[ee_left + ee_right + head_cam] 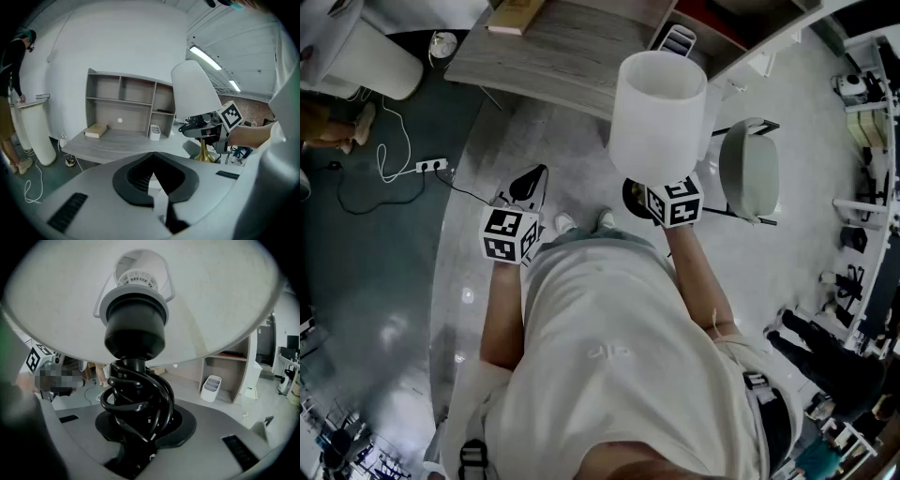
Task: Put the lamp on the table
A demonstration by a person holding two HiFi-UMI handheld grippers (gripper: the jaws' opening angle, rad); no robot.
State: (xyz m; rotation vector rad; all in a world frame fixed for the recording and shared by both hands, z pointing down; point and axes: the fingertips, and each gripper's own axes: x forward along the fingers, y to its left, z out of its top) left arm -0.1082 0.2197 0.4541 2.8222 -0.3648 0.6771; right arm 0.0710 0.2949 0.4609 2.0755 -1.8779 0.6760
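The lamp has a white drum shade [658, 112], a black twisted stem [136, 394] and a gold base [204, 152]. My right gripper [136, 432] is shut on the stem just below the bulb socket and holds the lamp upright in the air, short of the table. In the head view the shade hides that gripper's jaws. The grey wooden table [553, 47] with its shelf unit stands ahead of me. My left gripper [530, 183] hangs to the left of the lamp, jaws together and empty. It looks toward the table [117, 140] and the held lamp [194, 91].
A book [516, 14] and a white organizer [678, 39] rest on the table. A grey chair [750, 169] stands right of the lamp. A power strip [431, 166] with cables lies on the floor at left, near a white cylinder [380, 61].
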